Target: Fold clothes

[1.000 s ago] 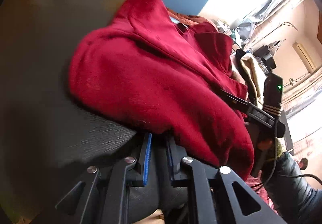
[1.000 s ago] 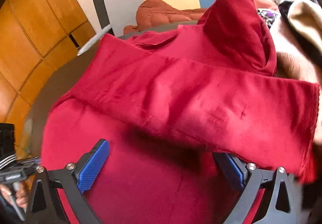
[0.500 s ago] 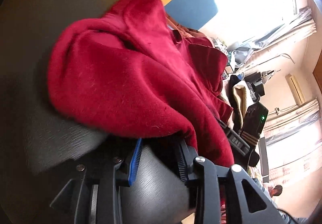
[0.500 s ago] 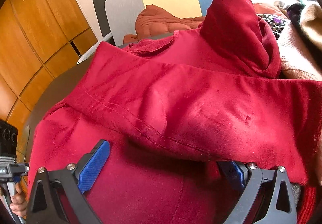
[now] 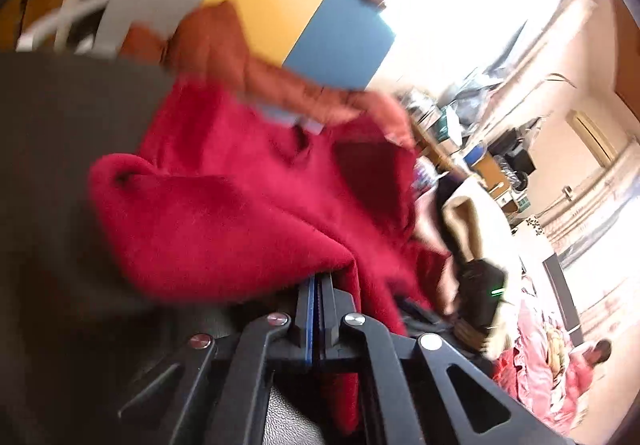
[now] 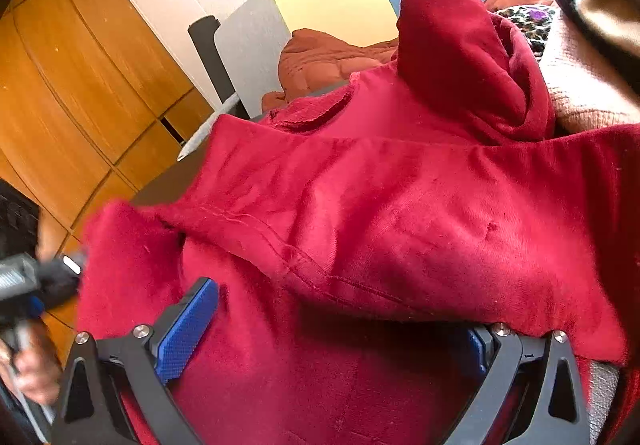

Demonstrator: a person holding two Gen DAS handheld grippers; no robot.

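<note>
Two wrist views, each showing what the other lacks. Left view alone shows the bare dark bench [image 5: 52,149], open on the picture's left up to its far edge, and the cluttered room beyond. Right view alone shows the wooden cabinet doors [image 6: 80,85] and the garment's hood [image 6: 452,45] standing up toward the far edge.

Red hooded sweatshirt [image 6: 400,213] lies spread on the bench, filling most of the right view; a folded band crosses its middle. At its far side sit a rust quilted jacket [image 5: 240,53] and, to the picture's right, a cream knit [image 6: 580,93] touching the red cloth. Little free room there.

Left tongs [image 5: 318,297] have just closed, pads pinched on a fold at the sweatshirt's near edge, which is raised off the bench. Right tongs [image 6: 332,329] stand wide apart over the red cloth, gripping nothing; the band's edge drapes over the right finger.
</note>
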